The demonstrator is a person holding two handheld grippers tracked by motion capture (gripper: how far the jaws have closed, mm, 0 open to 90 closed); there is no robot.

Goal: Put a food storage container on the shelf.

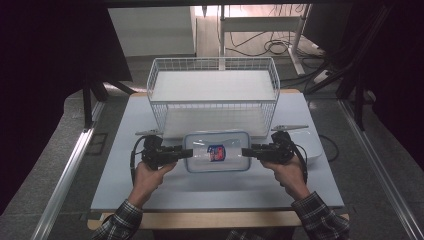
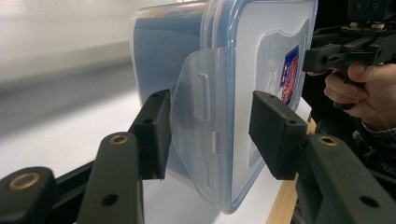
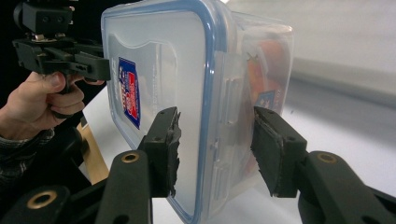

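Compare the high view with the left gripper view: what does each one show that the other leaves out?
High view alone: the white wire basket behind the container, the pale table and both plaid sleeves.

Left gripper view alone: the folded side latch up close, with the left gripper closed on that end, one pad under the base and one on the lid.

Both: the clear lidded container with its red and blue label, and the right gripper gripping the opposite end.
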